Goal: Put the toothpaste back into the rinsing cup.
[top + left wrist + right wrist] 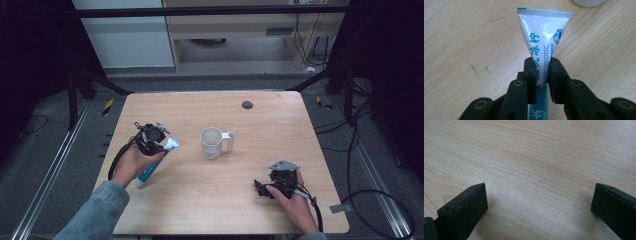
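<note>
Toothpaste tube (541, 42), white and blue, pinched across its middle by the left gripper (541, 72); both pads press flat on its sides, crimped end pointing away from the gripper's camera, cap end hidden under the jaws. In the high view the tube (152, 167) sits left of the mug (212, 143), slanting with its far end toward the mug and its near end toward the table's near-left corner; whether it rests on the wood or is lifted off it I cannot tell. Left gripper (159, 142) held from above by the left hand (131, 165), denim sleeve (95, 215) trailing off the near edge. Mug white, upright, handle on the side away from the tube. Right gripper (258, 188) well right of and nearer than the mug, lying low on the table (280, 115), jaws spread wide with nothing but bare wood between them. Small dark round spot (247, 105) beyond the mug, near the far edge.
</note>
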A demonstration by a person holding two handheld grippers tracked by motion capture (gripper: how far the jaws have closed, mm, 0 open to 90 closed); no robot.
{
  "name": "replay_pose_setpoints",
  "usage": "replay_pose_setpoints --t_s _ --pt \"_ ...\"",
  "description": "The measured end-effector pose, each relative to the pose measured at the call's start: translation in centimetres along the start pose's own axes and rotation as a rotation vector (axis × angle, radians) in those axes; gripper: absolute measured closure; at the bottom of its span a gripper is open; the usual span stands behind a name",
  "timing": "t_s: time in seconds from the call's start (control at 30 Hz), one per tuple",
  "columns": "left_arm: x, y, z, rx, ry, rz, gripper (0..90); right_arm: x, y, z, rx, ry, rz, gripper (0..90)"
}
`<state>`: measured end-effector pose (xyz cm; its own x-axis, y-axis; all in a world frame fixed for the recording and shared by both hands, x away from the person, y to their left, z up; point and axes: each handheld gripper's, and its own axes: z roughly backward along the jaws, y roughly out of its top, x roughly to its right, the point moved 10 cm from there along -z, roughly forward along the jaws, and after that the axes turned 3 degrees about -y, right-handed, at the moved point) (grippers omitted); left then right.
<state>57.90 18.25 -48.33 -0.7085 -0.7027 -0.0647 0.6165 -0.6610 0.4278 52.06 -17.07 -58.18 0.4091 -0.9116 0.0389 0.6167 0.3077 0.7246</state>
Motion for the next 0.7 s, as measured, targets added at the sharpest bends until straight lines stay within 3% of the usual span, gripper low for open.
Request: replay_pose_setpoints --t_s 0.17,0.23,0.5,0.7 --pt "0.3 0.8 0.8 0.033 0.002 -0.007 77.9 0.0 0.0 0.0 0.0 0.0 0.0 0.6" --pt "0.5 1.6 1.5 0.073 0.005 -0.011 78.3 0.0 0.0 0.0 0.0 0.0 0.0 0.7" --pt "0.7 2.8 2.4 0.149 0.025 -0.02 79.6 0.0 0.0 0.0 0.0 0.0 0.0 0.7" --pt "0.2 3.0 3.2 0.193 0.032 -0.001 80.4 0.0 0.0 0.0 0.0 0.0 0.0 0.7"
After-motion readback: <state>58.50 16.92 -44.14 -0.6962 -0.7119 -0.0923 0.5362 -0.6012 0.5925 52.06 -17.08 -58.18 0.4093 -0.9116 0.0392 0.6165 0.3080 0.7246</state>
